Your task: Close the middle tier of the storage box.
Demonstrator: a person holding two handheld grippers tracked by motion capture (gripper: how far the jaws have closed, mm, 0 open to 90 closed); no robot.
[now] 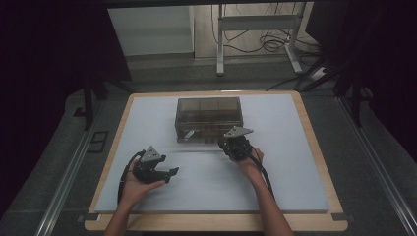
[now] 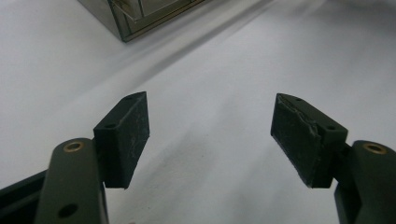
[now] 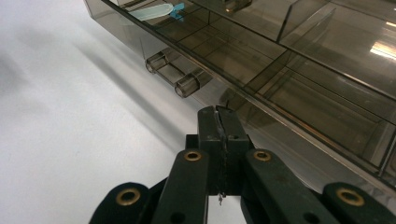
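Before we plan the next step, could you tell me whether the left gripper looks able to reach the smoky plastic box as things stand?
Probably yes. The left gripper is open, nothing between its jaws, and bare mat lies between it and the box. The right gripper, shut, sits at the box's front right.

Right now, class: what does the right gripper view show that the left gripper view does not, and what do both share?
Right gripper view: the right gripper with jaws shut together, close to the box's front wall, its dividers, a clear handle on that wall, and a small tube with a blue cap inside.

Left gripper view: the left gripper with jaws wide open, nothing between them, over bare mat.

Both: the smoky clear box and the white mat.
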